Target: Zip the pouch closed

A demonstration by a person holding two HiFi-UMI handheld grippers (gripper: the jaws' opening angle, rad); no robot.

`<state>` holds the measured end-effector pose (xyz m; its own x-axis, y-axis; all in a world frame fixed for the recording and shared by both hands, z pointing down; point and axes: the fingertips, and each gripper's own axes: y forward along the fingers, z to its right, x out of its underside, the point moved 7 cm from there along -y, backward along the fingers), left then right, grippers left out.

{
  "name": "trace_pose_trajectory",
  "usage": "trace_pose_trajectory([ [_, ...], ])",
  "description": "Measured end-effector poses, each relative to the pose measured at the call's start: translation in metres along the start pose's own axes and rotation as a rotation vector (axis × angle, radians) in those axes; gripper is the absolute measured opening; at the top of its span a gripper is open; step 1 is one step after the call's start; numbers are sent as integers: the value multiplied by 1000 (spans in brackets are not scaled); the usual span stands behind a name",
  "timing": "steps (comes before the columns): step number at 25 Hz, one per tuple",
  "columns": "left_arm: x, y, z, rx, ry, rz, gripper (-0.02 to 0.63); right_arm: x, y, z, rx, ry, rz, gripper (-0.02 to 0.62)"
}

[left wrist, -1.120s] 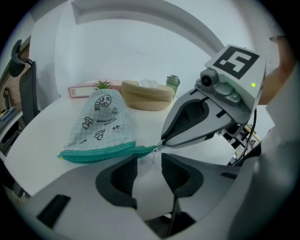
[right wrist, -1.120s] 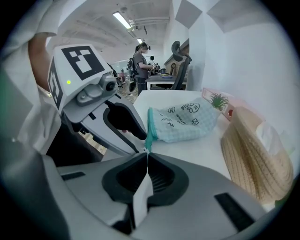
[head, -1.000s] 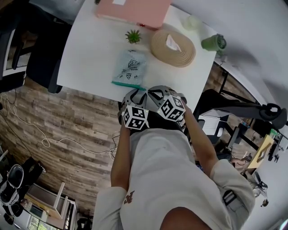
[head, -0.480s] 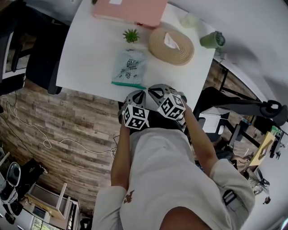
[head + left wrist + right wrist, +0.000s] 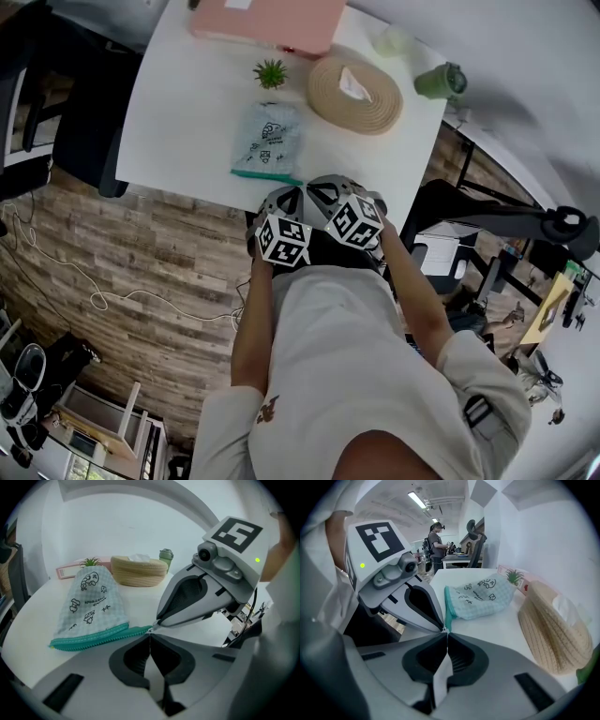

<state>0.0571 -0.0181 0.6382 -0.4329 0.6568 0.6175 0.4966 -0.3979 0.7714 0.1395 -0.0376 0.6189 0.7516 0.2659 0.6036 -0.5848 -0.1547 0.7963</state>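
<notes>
A pale checked pouch with cartoon prints and a teal zipper edge lies on the white table, zipper side toward the near edge. Both grippers meet at the zipper's right end. My left gripper has just been closing and is now shut at that teal end. The right gripper is shut at the same spot, tip to tip with the left. A small silver piece shows where the tips meet. I cannot tell which part each one pinches. In the head view the marker cubes hide the tips.
Behind the pouch stand a small green plant, a woven basket with a tissue in it, a pink box and a green mug. The table's near edge runs just under the grippers. A person stands far off.
In the head view both grippers stay at the pouch's near right corner. Only the camera has shifted slightly.
</notes>
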Motion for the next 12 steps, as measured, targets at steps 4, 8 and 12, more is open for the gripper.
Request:
trace_pose_trajectory([
  [4,1,-2,0,2,-3,-1,-3,1,0,0,2,19,-11,5],
  [8,3,-4,-1,3,-5,-3,-3,2,1,0,6,29,-15,5],
  [12,2,-5,-2,1,-5,-3,-3,1,1,0,16,41,-18,5],
])
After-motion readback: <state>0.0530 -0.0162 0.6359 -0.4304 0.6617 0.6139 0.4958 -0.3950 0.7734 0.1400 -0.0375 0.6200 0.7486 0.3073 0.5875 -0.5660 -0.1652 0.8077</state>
